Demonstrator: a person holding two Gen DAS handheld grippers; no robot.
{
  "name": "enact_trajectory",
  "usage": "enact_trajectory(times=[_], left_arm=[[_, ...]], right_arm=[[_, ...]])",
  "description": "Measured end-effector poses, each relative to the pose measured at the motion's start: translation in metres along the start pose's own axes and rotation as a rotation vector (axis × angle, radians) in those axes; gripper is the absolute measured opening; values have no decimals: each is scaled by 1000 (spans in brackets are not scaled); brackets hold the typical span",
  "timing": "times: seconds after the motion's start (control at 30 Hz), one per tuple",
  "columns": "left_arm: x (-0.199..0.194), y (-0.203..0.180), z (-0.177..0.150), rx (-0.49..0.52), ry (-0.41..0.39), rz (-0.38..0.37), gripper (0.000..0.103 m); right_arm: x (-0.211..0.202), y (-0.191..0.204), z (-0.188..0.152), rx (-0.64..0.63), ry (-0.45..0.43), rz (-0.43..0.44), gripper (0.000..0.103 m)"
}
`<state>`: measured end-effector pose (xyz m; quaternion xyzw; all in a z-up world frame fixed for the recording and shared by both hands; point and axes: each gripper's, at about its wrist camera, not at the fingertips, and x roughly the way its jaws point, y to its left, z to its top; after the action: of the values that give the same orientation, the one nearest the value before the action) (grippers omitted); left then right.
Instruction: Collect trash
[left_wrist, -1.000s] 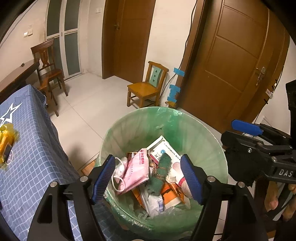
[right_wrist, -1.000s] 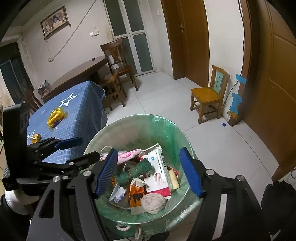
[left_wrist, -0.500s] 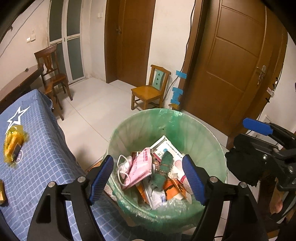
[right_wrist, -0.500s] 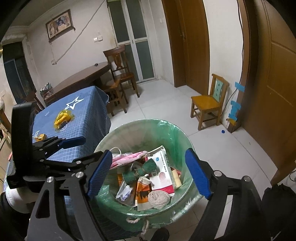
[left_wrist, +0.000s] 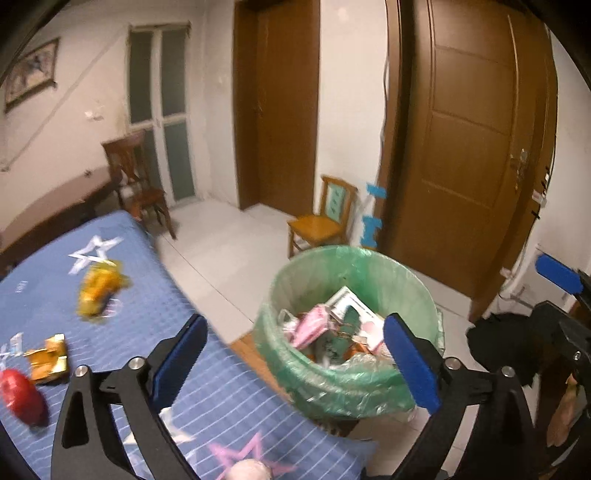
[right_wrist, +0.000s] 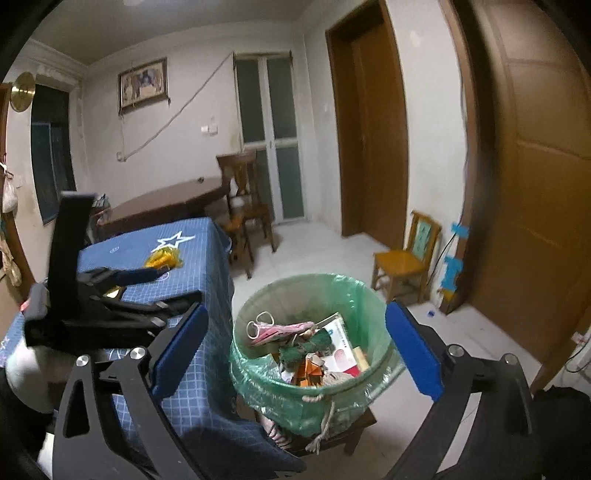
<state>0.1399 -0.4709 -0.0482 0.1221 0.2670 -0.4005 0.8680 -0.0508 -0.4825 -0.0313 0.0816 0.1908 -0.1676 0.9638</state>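
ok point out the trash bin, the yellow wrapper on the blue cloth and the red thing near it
trash bin (left_wrist: 402, 288), left wrist view, on the green liner's inner wall
yellow wrapper (left_wrist: 98, 290), left wrist view, on its middle
red thing (left_wrist: 22, 397), left wrist view, on its rounded top, blurred

Small light-wood chair w/ pale green back panel (left_wrist: 321, 218) stands on white tiled floor (left_wrist: 229, 258), against white wall beside big brown panelled door (left_wrist: 469, 147). Strips of blue tape (left_wrist: 371, 225) on door frame just right of chair. Second brown door (left_wrist: 284, 103) further back; frosted glass double door w/ white frame (right_wrist: 271, 147) left of it. Dark wood dining chair (left_wrist: 135, 177) pulled up near dark brown wooden table (right_wrist: 166, 203). Framed picture (right_wrist: 142, 88) high on wall, white cable running diagonally below it. Round brass disc (right_wrist: 22, 96) top left in right wrist view. Black bag (left_wrist: 506, 343) on floor, right side.
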Motion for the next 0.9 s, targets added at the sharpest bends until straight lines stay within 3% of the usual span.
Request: enact_trajectory(times=[0.13,0.37,0.67,0.9], left_arm=[[-57,20,-13,-48,-100,78,98],[-125,29,-38,-75,-171,79,98],[-165,-4,-60,-31,-185,61,98],[-173,-24,-66,-5,-188,59,98]], right_arm=[[-35,14,-12,-2,-68,-31,95],[-69,27,-32,19,-77,-23,97],[-108,29,-46,8,-39,-20,97],[-130,32,-36,-15,-83,16,97]])
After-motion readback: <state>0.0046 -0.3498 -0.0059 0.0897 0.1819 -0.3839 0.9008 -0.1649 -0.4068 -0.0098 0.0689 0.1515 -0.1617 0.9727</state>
